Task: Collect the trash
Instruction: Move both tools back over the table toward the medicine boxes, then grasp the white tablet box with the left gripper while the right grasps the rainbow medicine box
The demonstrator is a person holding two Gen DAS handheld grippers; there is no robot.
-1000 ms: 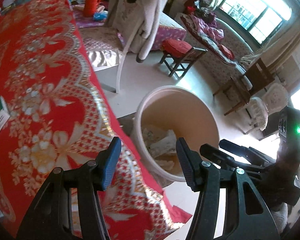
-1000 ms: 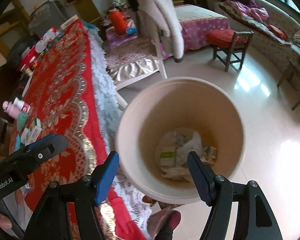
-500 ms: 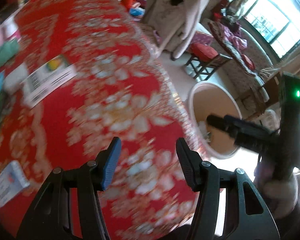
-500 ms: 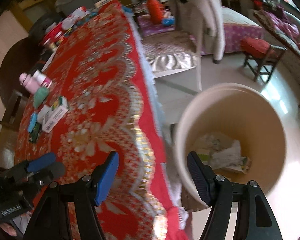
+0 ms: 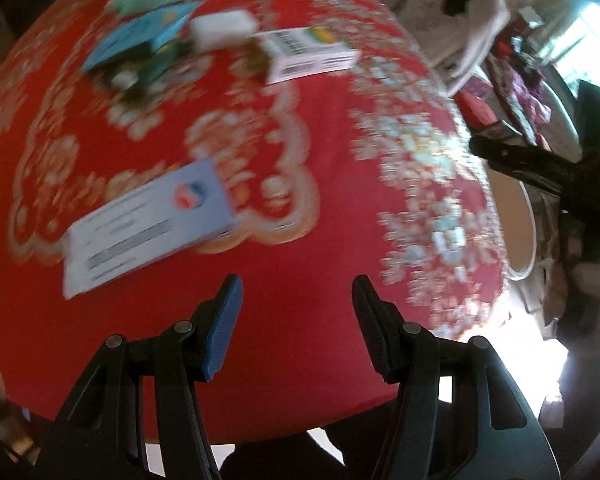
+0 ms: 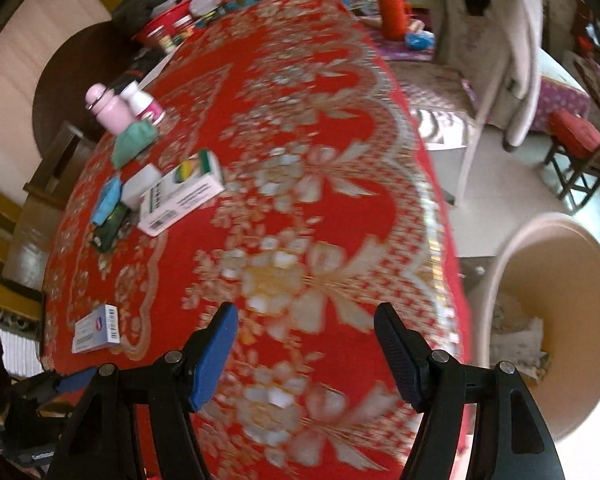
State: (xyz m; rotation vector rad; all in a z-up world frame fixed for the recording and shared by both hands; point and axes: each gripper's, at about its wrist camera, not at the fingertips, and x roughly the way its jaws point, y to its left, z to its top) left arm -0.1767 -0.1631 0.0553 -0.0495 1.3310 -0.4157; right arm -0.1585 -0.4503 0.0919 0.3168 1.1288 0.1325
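Note:
A table with a red floral cloth (image 6: 300,208) holds trash. A small blue-and-white box (image 5: 148,228) lies just ahead and left of my open, empty left gripper (image 5: 296,320); it also shows in the right wrist view (image 6: 96,330). A larger white box with a green end (image 6: 182,194) lies farther up, also in the left wrist view (image 5: 308,56), beside a pile of blue, white and dark packets (image 6: 112,208). My right gripper (image 6: 304,344) is open and empty over the cloth. The beige bin (image 6: 556,320) with paper trash stands on the floor at the right.
A pink bottle (image 6: 110,110), a white bottle (image 6: 144,104) and a green cloth (image 6: 134,142) stand on the left of the table. Red containers (image 6: 168,28) sit at the far end. A chair with a draped coat (image 6: 500,40) and a red stool (image 6: 576,140) stand beyond.
Both grippers have swung left, away from the bin and over the table. The small blue-and-white box is now close in front of the left gripper. Both stayed open.

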